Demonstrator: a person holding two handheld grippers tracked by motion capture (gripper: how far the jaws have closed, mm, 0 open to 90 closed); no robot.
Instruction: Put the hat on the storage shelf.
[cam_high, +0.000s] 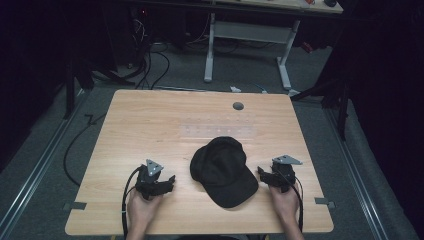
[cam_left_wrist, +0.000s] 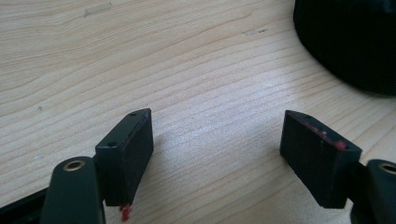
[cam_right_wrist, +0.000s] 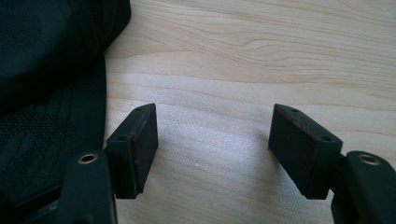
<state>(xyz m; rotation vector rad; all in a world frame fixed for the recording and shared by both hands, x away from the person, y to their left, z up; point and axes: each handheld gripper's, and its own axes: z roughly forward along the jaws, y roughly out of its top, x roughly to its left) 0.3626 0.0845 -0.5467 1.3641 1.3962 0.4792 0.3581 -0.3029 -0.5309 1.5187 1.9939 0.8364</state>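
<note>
Item one: a black cap (cam_high: 223, 171), lying on the wooden table (cam_high: 150, 125) toward your near edge, its crown farther from you and its brim pointing back at you and a little to your right. It holds nothing that you can see.

Item two: your left gripper (cam_high: 171, 180), resting on the table just left of the cap and apart from it. Its jaws stand spread wide with bare wood between them; in the left gripper view the cap (cam_left_wrist: 348, 42) sits off at the upper right.

Item three: your right gripper (cam_high: 261, 173), close beside the cap's right side. Its jaws are likewise spread wide over bare table, gripping nothing; in the right gripper view the cap (cam_right_wrist: 51, 70) lies just beside one jaw.
</note>
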